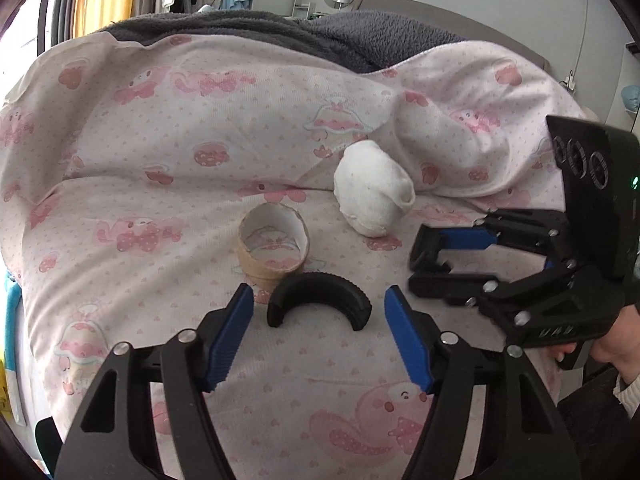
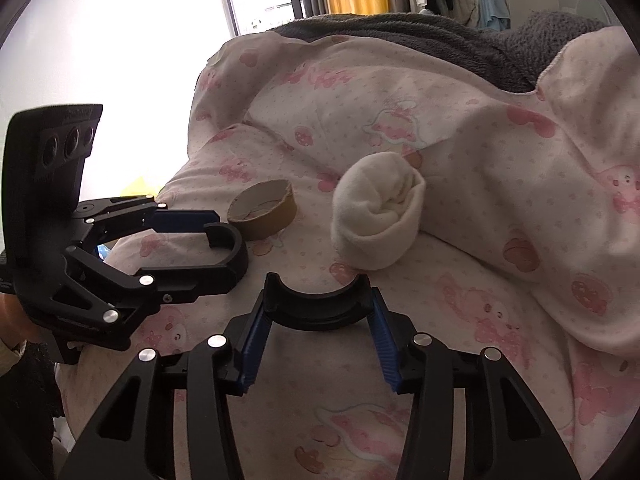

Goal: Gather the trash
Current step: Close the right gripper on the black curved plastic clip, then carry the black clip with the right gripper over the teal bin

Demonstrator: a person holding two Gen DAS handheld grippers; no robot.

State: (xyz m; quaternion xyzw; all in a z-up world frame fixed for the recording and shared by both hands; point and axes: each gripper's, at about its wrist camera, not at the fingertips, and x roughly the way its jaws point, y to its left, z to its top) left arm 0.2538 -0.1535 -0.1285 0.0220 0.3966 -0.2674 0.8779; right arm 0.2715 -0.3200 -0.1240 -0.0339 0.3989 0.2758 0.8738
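The left gripper (image 1: 319, 320) is half open. A black half-ring (image 1: 320, 285) lies on the bedspread (image 1: 160, 140) toward its near edge, directly between the blue pads (image 1: 230, 340) with a gap at each side. Its chord runs pad to pad, open ends facing the gripper, arch just beside the cardboard ring (image 1: 274, 246). The right gripper (image 2: 319, 300) is narrow and clamps a second half-ring (image 2: 316, 314) by its ends

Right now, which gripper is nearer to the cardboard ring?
Left. The left gripper is just short of the cardboard ring; the right gripper, holding a black curved piece, is farther to the side.
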